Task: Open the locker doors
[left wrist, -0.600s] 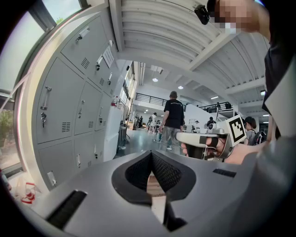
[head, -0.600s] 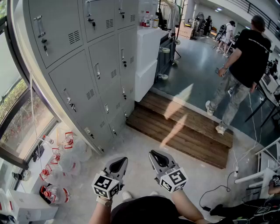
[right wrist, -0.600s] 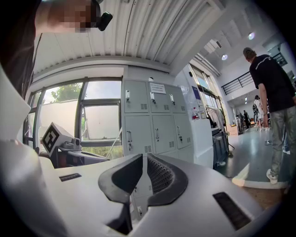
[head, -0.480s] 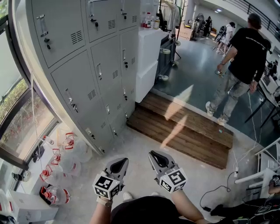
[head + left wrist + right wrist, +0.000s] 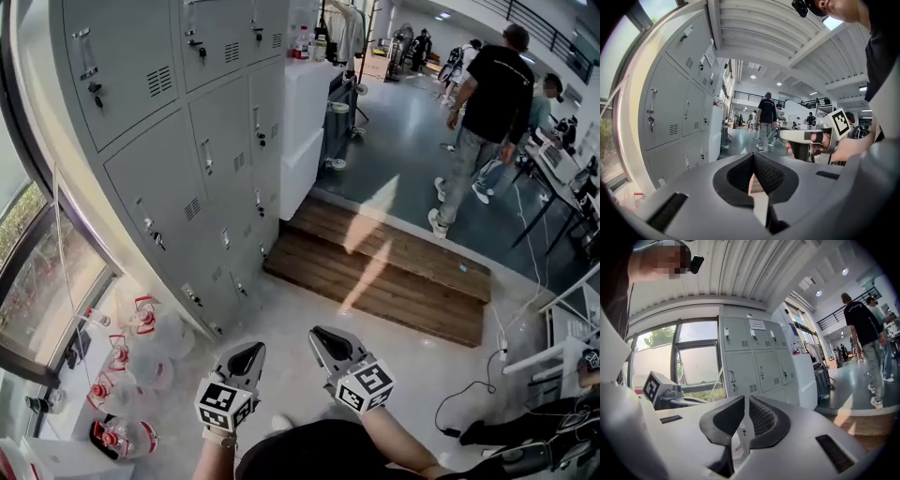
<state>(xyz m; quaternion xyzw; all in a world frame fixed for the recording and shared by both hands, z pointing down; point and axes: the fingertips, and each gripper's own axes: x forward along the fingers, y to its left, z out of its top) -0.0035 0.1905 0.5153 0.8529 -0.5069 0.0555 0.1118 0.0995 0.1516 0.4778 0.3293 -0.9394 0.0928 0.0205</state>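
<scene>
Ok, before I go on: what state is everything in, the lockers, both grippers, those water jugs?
Locker doors: all shut.
Left gripper: shut, nothing held.
Right gripper: shut, nothing held.
Water jugs: upright on the floor.

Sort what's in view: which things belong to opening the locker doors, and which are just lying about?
Part of the job:
- grey lockers, every door in view closed
- door handles
- left tool and right tool, both shut and empty

Just lying about:
- water jugs beside the lockers
- wooden step
- white cabinet
- person in black shirt
</scene>
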